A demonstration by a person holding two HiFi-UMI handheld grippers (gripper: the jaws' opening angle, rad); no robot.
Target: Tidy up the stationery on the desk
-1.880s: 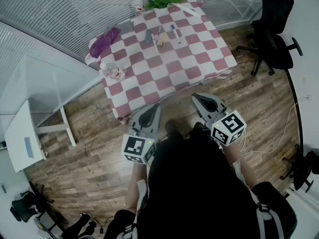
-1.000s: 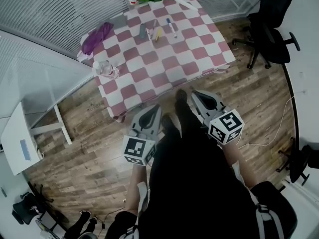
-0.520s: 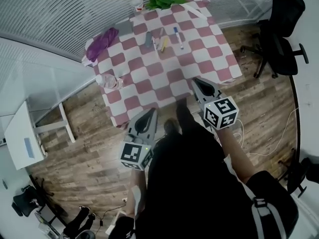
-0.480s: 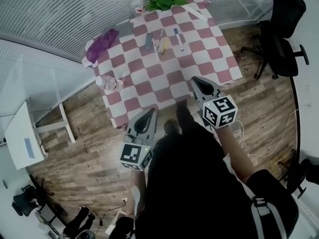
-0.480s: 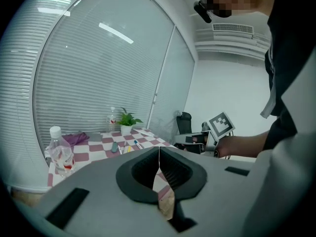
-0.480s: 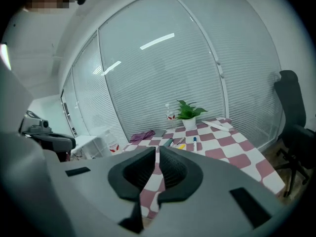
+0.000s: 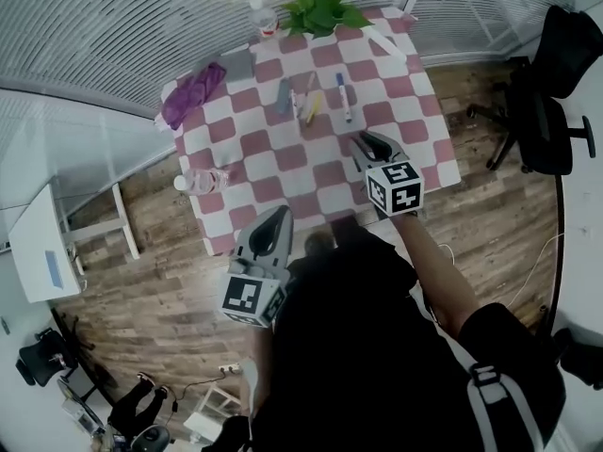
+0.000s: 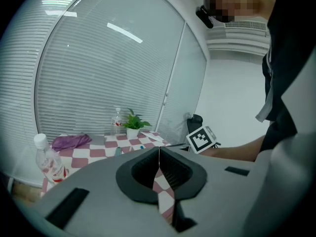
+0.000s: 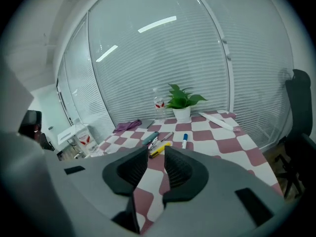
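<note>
- Two grippers show. Nearest the person is the left gripper, at the near edge of the checked table, its jaws pressed together with nothing between them.
- Further in, the right gripper reaches over the table. Its jaws have just been opening and stand spread, with nothing between them.
- Just beyond its tips lies the stationery, side by side: a blue-capped marker, a yellow pen and a grey piece, possibly a case. All are well apart from the left gripper.
- Farthest back are a purple cloth, a potted plant and a water bottle.
</note>
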